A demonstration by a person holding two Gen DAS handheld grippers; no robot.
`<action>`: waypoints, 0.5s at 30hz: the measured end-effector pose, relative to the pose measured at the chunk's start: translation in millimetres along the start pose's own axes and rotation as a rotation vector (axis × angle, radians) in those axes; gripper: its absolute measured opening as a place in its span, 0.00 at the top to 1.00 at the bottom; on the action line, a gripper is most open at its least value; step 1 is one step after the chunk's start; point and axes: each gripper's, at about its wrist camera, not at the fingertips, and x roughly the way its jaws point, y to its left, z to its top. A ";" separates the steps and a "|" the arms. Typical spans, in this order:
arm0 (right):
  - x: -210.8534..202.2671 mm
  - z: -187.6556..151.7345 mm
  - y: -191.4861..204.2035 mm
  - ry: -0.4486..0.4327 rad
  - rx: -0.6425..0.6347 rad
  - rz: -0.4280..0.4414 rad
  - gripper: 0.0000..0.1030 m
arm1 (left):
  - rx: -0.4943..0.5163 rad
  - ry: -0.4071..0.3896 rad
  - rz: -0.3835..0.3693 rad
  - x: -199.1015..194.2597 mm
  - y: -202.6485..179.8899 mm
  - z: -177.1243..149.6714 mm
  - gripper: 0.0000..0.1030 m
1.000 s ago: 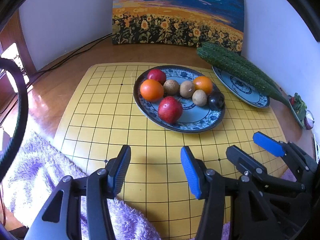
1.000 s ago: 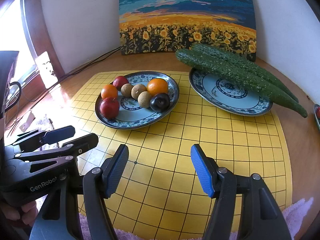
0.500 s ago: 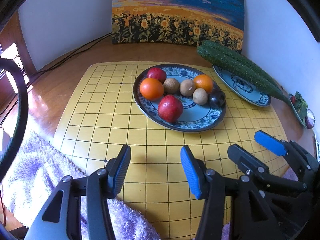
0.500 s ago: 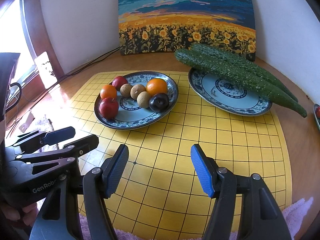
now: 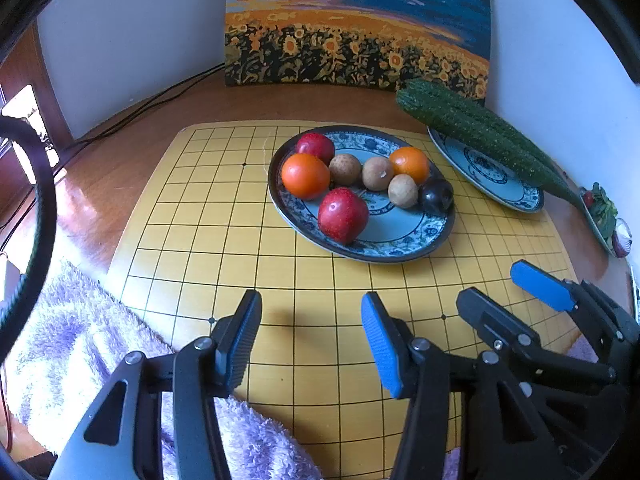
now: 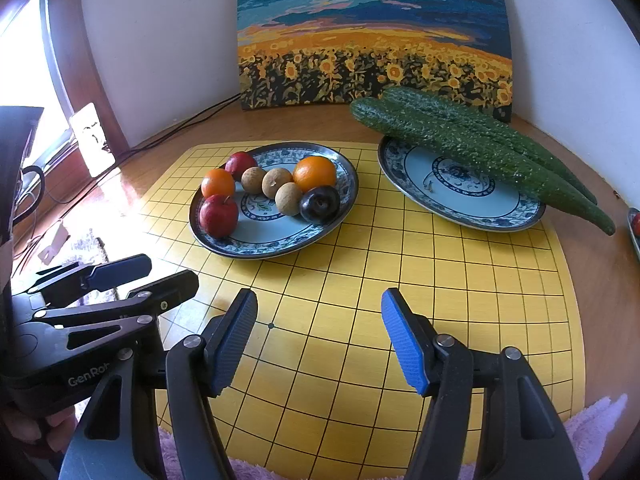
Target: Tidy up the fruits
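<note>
A blue-patterned plate on the yellow grid board holds a red apple, two oranges, a second red fruit, three brown longans and a dark plum. Right of it, a matching plate carries two long cucumbers. My left gripper and right gripper hover side by side over the board's near part. Both are open and hold nothing.
The grid board lies on a wooden table. A sunflower painting leans on the back wall, with cables to its left. A purple fluffy cloth covers the near left corner. A small dish of vegetables sits at the far right edge.
</note>
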 end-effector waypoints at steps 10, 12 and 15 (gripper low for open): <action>0.0 -0.1 0.1 0.001 0.000 -0.001 0.36 | 0.001 0.003 0.001 1.1 0.3 0.6 0.47; 0.0 0.0 0.1 0.001 -0.001 -0.001 0.36 | 0.000 0.004 0.001 1.3 -0.4 0.5 0.47; 0.5 -0.1 0.0 0.004 0.001 0.000 0.36 | 0.003 0.008 0.005 2.1 0.0 0.8 0.47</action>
